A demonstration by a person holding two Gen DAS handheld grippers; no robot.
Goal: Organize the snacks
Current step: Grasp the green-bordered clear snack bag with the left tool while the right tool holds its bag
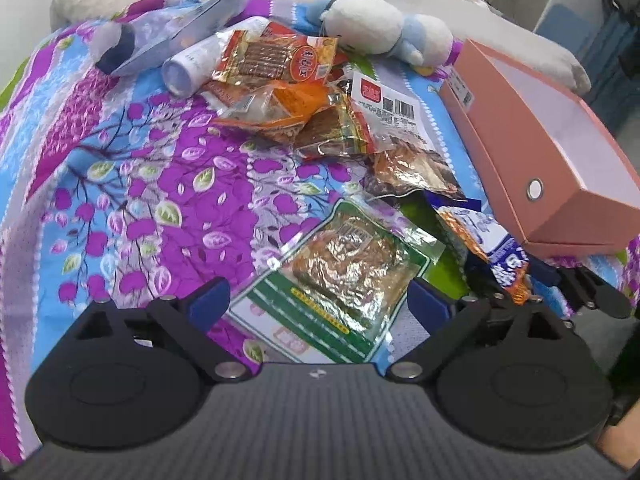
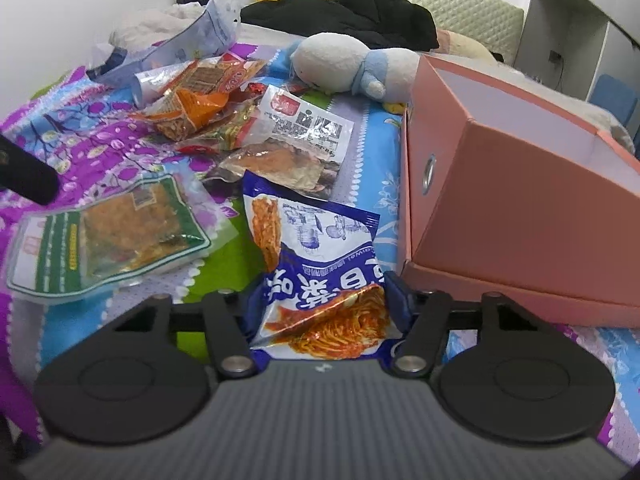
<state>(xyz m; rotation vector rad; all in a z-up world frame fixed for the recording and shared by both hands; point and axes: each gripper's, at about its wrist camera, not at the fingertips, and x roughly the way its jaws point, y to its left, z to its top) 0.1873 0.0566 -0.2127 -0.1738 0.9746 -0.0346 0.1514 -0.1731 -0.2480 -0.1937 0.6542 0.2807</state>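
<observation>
So this looks like the pick-and-drop part of the tidy-up: the right hand-held gripper [image 2: 318, 300] is pinching the near end of the blue noodle-snack bag [image 2: 316, 248], which sits on the bed right beside the pink box [image 2: 520, 208]. The box is open and, as far as I can see, empty inside, so my guess is that's where everything goes. Next move probably means lifting the bag clear and swinging it right, over the box's wall, without the floppy far end catching the rim.

The left hand-held gripper [image 1: 318, 296] is spread wide, hovering just over the green-edged packet [image 1: 340, 276], not gripping anything yet.

Material-wise: the packs are all thin crinkly film, glossy, with shiny foil-looking windows, so they'll bend and slip rather than hold shape. The pile of orange packets [image 1: 288, 84] further back overlaps in a heap. The box is stiff matte cardboard with a round metal eyelet on its end. The bedspread [image 1: 160, 184] is soft printed fabric, slightly rumpled. There's also a plush toy [image 1: 384, 28] behind the pile.
</observation>
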